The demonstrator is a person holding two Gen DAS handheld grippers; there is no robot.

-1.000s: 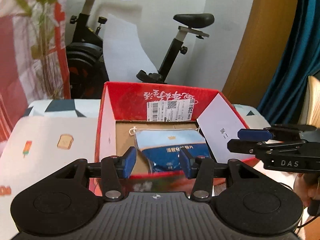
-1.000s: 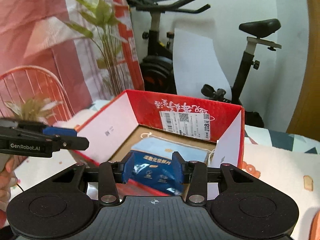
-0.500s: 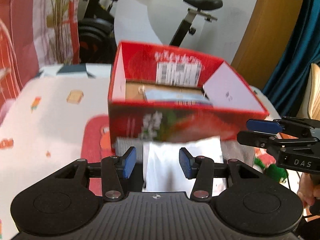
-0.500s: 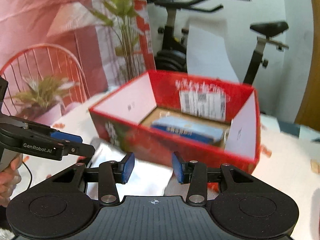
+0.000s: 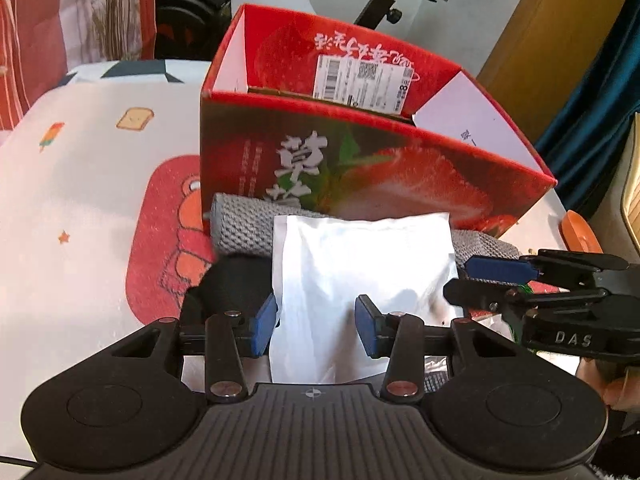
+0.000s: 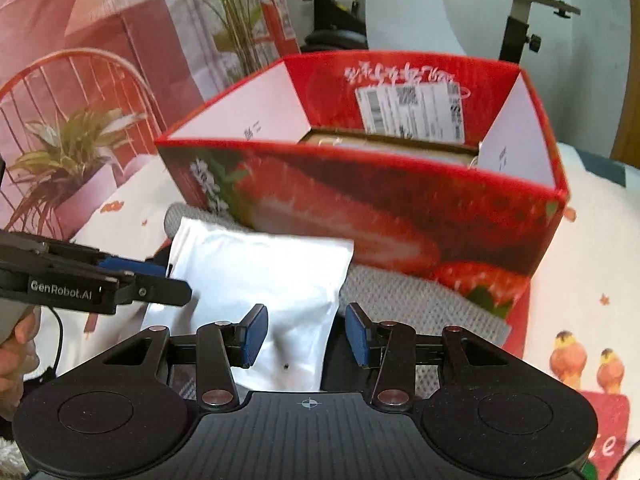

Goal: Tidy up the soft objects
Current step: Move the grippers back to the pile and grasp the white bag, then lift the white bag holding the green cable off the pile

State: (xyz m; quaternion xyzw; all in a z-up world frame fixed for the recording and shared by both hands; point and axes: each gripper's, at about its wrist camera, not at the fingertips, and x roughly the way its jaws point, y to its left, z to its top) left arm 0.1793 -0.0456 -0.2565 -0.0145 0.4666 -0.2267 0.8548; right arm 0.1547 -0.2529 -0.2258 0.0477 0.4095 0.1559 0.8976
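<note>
A white soft pouch (image 5: 360, 276) lies on the table in front of a red strawberry box (image 5: 360, 176); it also shows in the right wrist view (image 6: 260, 284). It lies on a grey knitted cloth (image 5: 244, 224) and beside a black soft item (image 5: 232, 280). My left gripper (image 5: 316, 330) is open and empty, low over the pouch's near edge. My right gripper (image 6: 306, 334) is open and empty, over the pouch's right near corner. The box (image 6: 360, 208) is open-topped; its contents are mostly hidden by the front wall.
The table has a white cloth with cartoon prints (image 5: 80, 200). An exercise bike (image 6: 520, 20) and potted plants (image 6: 68, 152) stand behind the box. An orange object (image 5: 576, 232) sits at the right edge. Each gripper shows in the other's view, close alongside.
Both grippers have pulled back from over the box and dropped low in front of it. The white pouch and grey cloth have come into view beneath them.
</note>
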